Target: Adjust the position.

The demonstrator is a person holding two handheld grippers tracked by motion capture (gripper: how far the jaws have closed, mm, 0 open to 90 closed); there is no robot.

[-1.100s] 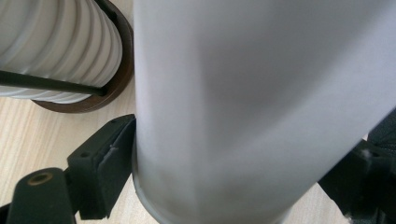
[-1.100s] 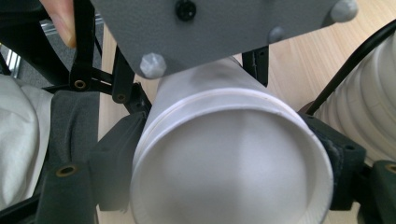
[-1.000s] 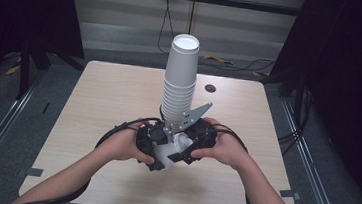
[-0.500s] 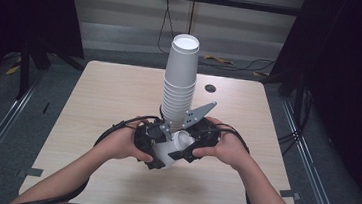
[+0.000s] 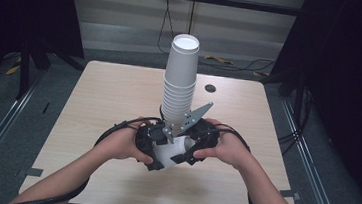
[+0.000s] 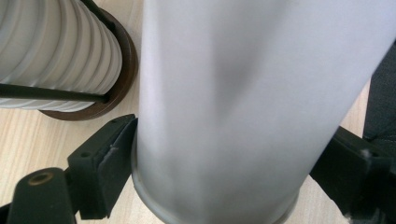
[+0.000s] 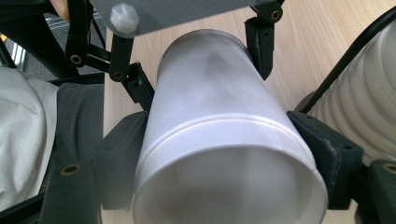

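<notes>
While both tools, left tool (image 5: 157,147) and right tool (image 5: 190,145), clench one cup (image 5: 172,150) lying sideways, it seems pulled off the stack (image 5: 179,84), still unplaced.

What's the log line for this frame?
left gripper: shut on cup | right gripper: shut on cup | stack: upright behind

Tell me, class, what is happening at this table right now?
A person holds the left gripper and the right gripper close together near the table's front edge. Both sets of jaws clamp white paper cups, apparently one nested in another, lying sideways between them. Just behind stands a tall stack of upside-down cups on a brown base.
</notes>
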